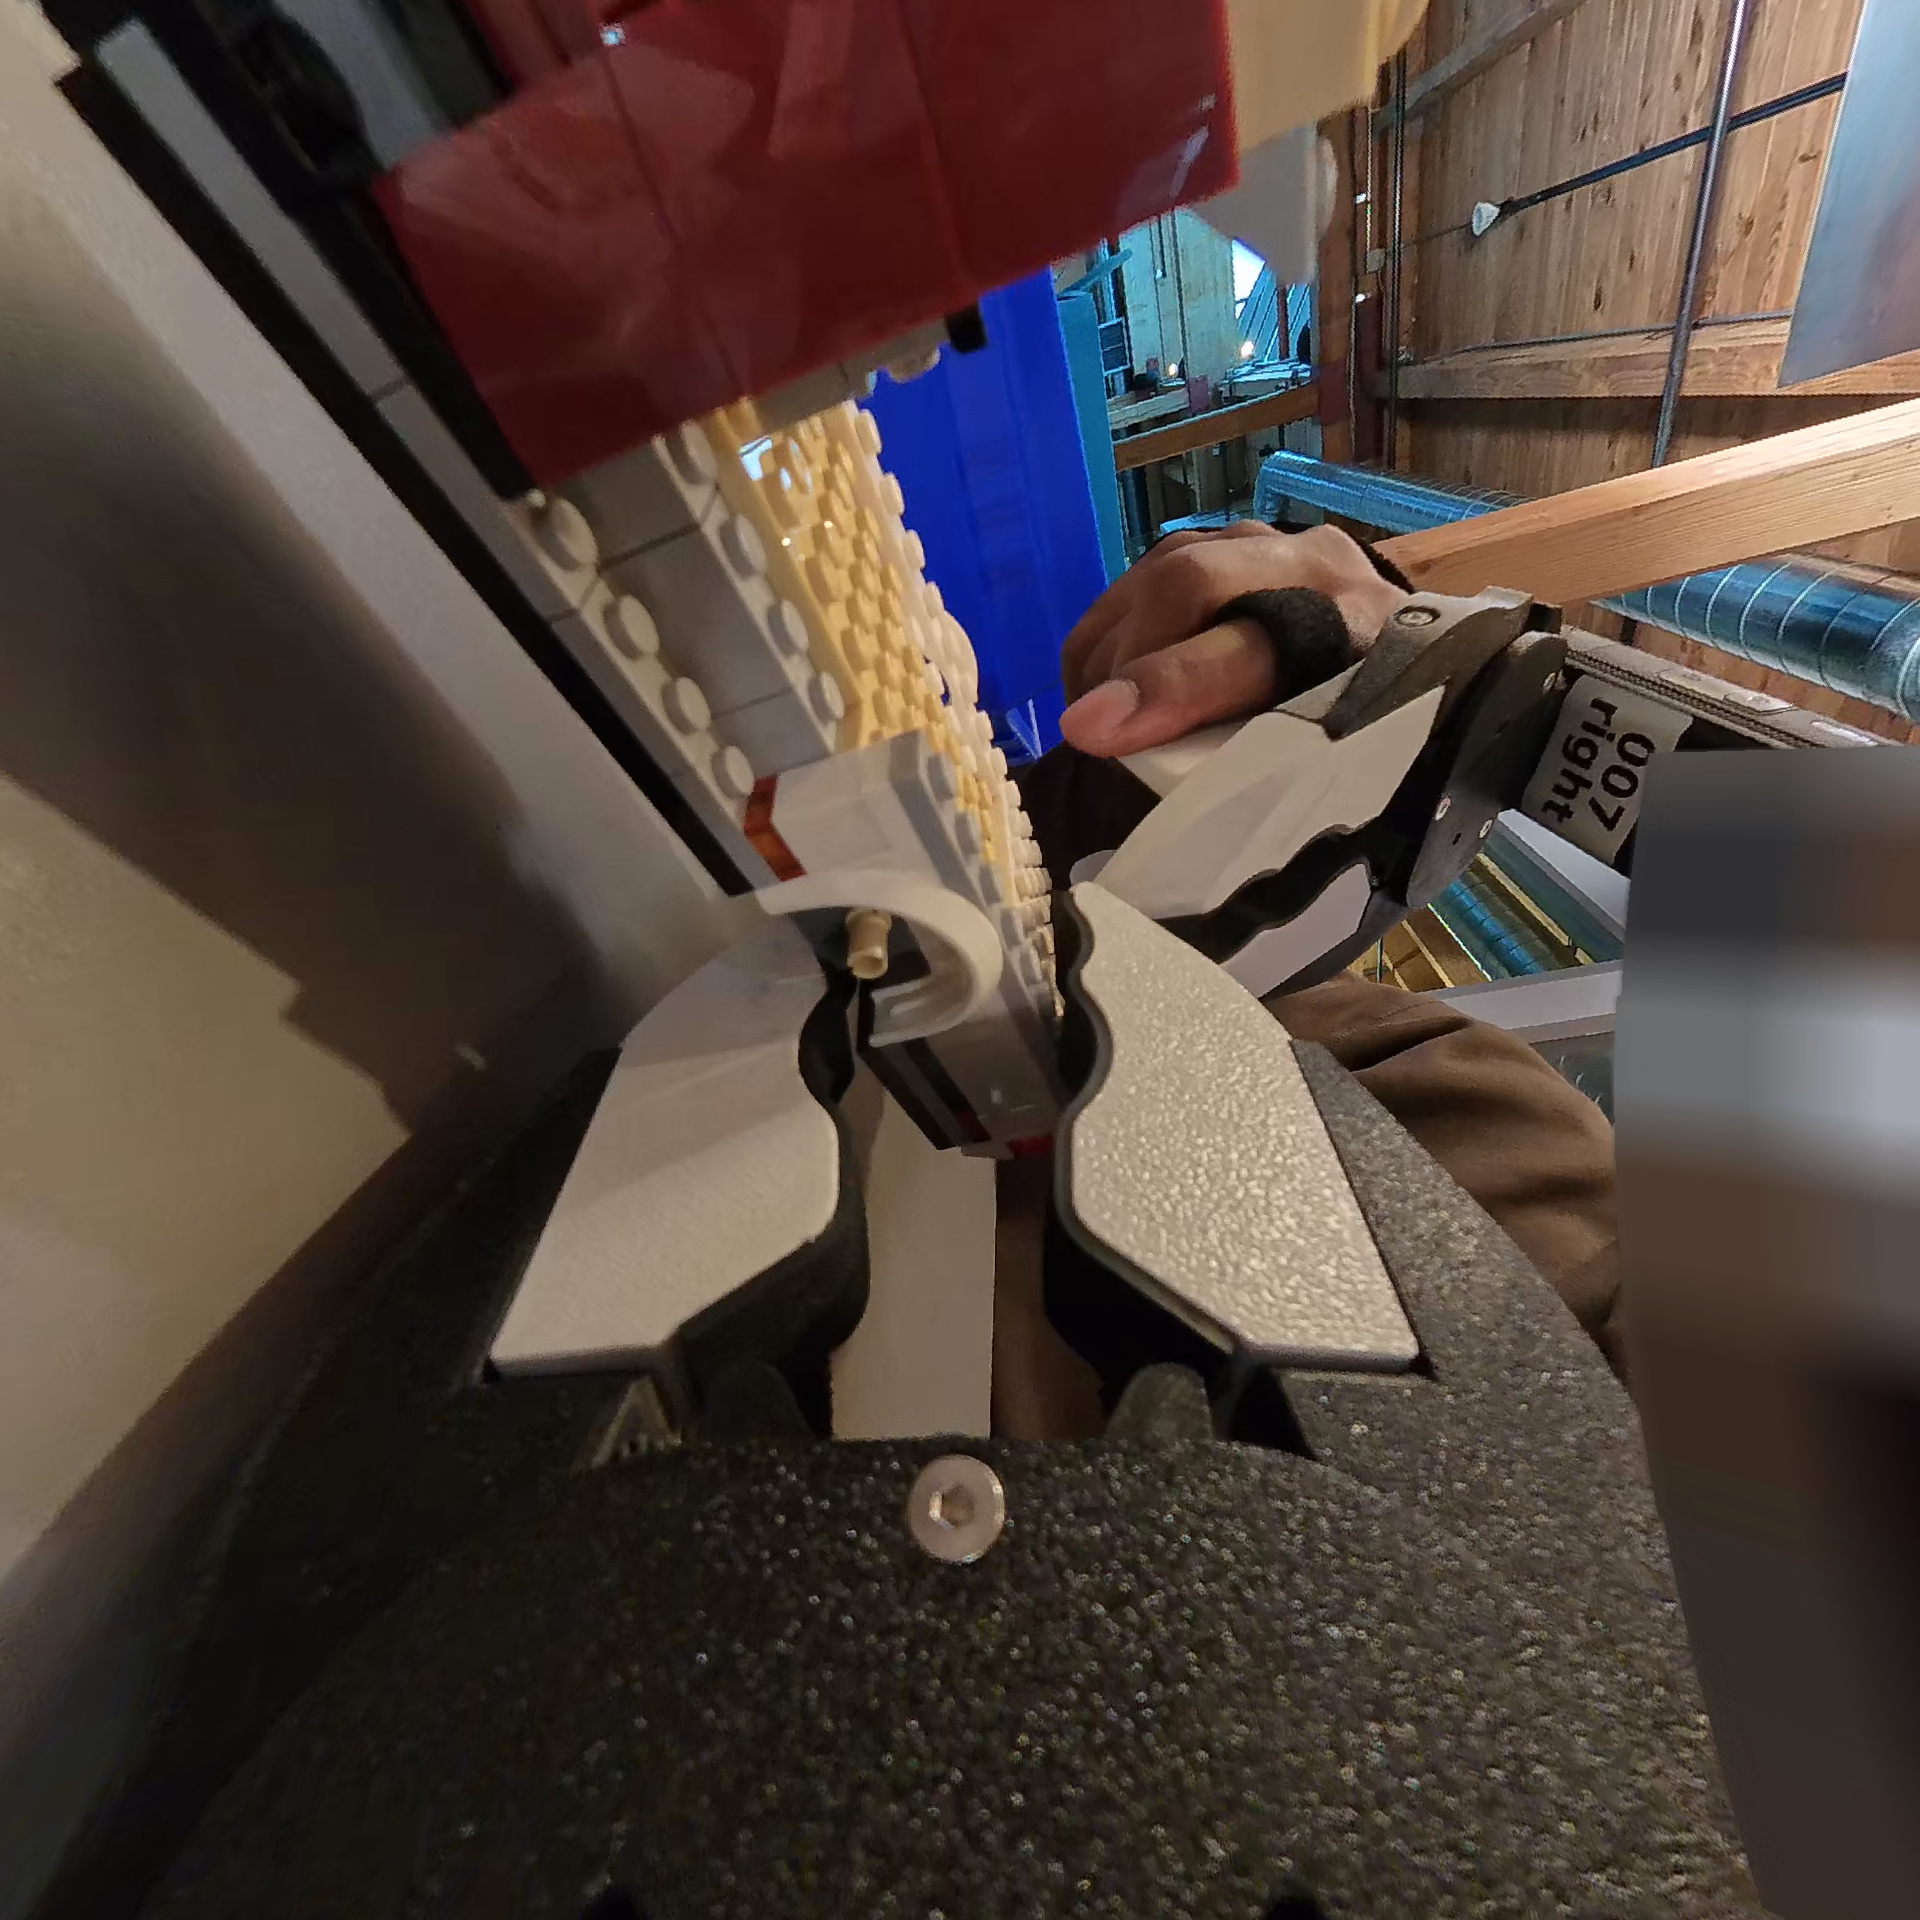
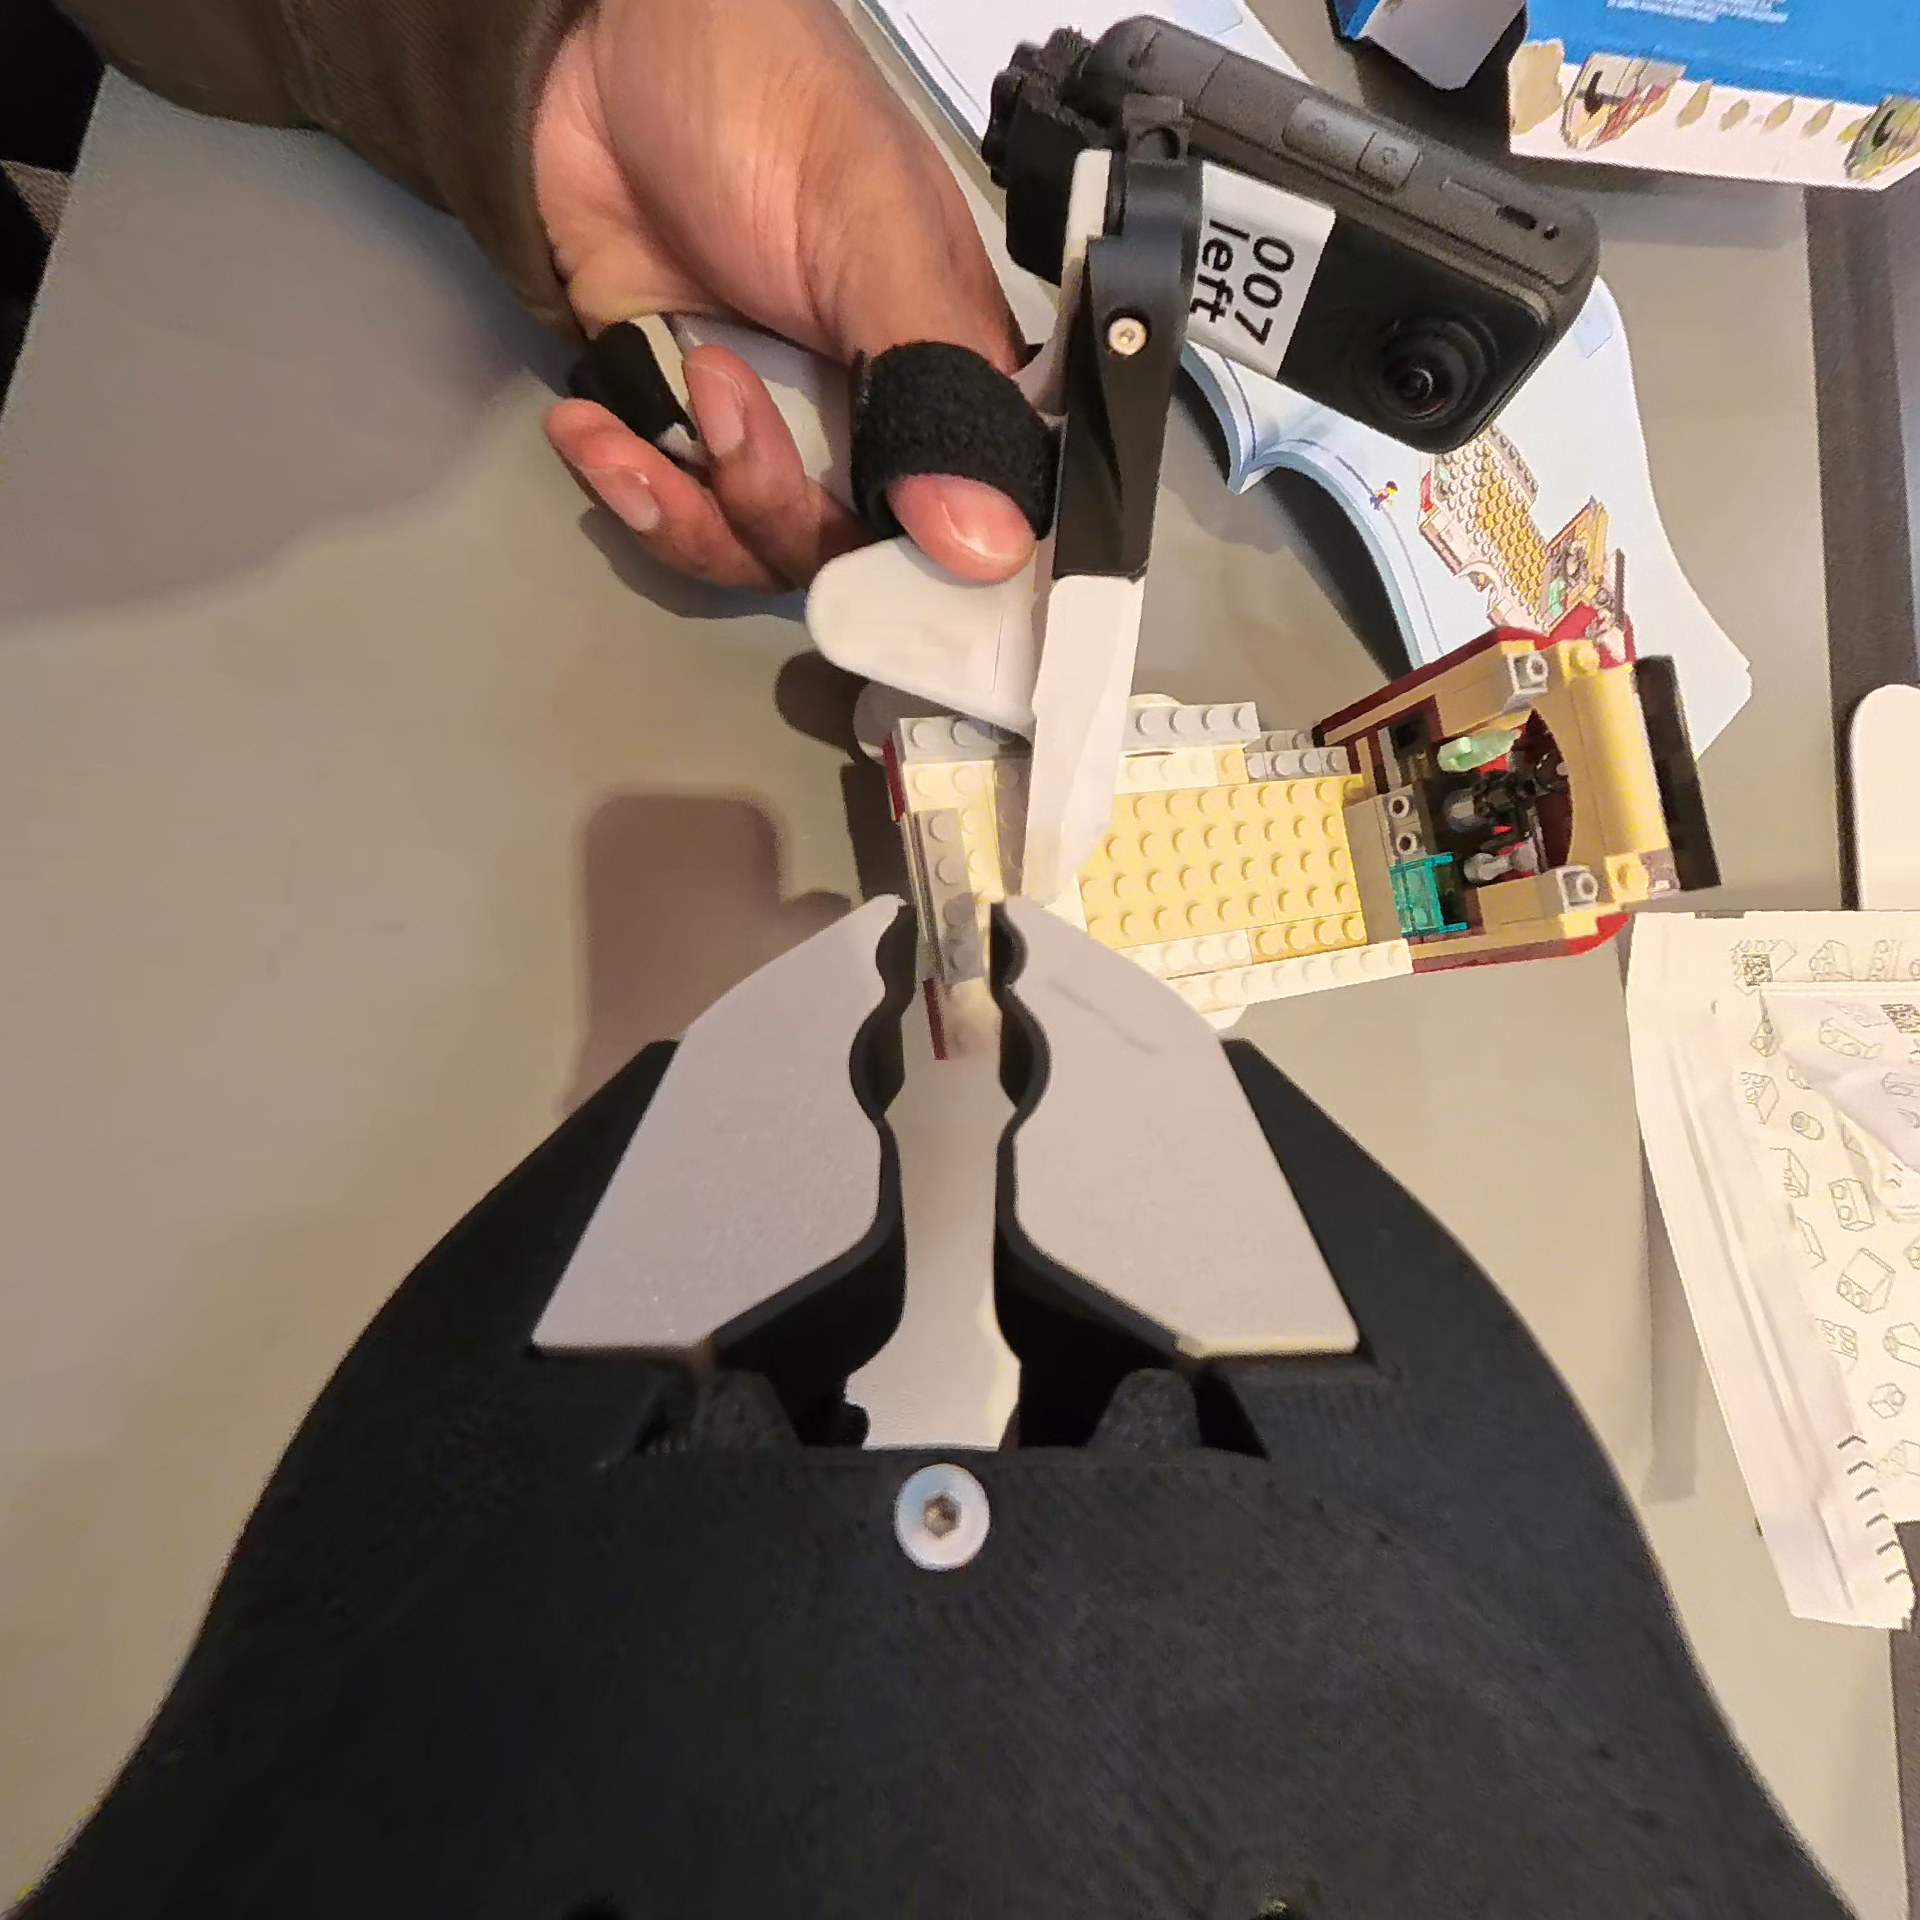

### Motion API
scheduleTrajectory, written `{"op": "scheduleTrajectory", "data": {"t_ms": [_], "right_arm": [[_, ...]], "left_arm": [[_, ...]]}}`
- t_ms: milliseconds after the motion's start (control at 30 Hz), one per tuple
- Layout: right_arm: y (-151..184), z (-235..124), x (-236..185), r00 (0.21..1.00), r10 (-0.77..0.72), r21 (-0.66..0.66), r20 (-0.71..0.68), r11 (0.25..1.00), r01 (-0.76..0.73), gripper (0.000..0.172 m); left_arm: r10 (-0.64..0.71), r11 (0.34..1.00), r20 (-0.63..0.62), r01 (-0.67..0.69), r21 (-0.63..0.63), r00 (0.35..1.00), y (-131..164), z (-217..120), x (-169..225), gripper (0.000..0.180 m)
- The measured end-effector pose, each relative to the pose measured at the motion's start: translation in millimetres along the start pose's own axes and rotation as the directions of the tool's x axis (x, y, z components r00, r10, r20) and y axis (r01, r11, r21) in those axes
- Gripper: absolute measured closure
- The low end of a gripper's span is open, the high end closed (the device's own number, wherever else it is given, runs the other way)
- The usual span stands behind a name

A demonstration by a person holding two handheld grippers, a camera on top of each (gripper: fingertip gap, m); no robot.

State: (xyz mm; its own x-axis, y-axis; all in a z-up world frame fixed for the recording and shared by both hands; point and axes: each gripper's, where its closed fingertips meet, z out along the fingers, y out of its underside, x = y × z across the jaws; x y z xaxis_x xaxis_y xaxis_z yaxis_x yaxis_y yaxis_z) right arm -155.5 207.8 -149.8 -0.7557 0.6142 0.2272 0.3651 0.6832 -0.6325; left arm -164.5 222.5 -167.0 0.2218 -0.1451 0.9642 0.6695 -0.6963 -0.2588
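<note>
**Risk log: 2 grippers on 1 brick model**

Currently the left gripper (image 1: 956, 997) is clamped across the end of the cream, grey and dark-red toy-brick model (image 2: 1226, 873) on the grey table (image 2: 312, 727); the right gripper (image 2: 951, 935), nearly closed, pinches a small grey plate (image 2: 961, 940) at the model's corner; uneven squeeze could pop plates apart; a twist could slip it.

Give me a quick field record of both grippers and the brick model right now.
left gripper: shut on one end of the brick model
right gripper: fingertips flank the grey plate at the model's near corner; contact unclear
brick model: tan studded deck, dark red cabin at the far end
table: grey; open booklet and printed paper bags beside the model
</note>
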Motion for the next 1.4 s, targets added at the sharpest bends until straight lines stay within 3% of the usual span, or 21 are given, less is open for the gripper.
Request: {"op": "scheduleTrajectory", "data": {"t_ms": [433, 533, 800, 1400], "right_arm": [[-2.2, -10.5, -1.6, 0.951, -0.122, 0.047, -0.285, 0.989, 0.141, 0.138], [-1.6, -10.6, -0.4, 0.932, -0.079, 0.091, -0.353, 0.989, 0.118, 0.137], [-4.3, -11.3, 1.0, 0.907, -0.019, 0.224, -0.421, 0.967, 0.125, 0.134], [0.0, -1.6, 2.2, 0.86, -0.103, 0.205, -0.499, 0.951, 0.233, 0.132]], "left_arm": [[0.002, 1.0, -0.008, -0.002, 0.021, 1.0, -2.3, -2.3, 1.1, 0.143], [-0.002, 1.0, -0.009, 0.002, 0.024, 1.0, -3.1, -2.5, 0.9, 0.143], [-0.003, 0.999, -0.012, 0.004, 0.032, 1.0, -4.1, -3.3, 1.1, 0.143], [0.009, 1.0, -0.01, -0.008, 0.019, 1.0, -1.2, -2.9, 2.1, 0.142]]}}
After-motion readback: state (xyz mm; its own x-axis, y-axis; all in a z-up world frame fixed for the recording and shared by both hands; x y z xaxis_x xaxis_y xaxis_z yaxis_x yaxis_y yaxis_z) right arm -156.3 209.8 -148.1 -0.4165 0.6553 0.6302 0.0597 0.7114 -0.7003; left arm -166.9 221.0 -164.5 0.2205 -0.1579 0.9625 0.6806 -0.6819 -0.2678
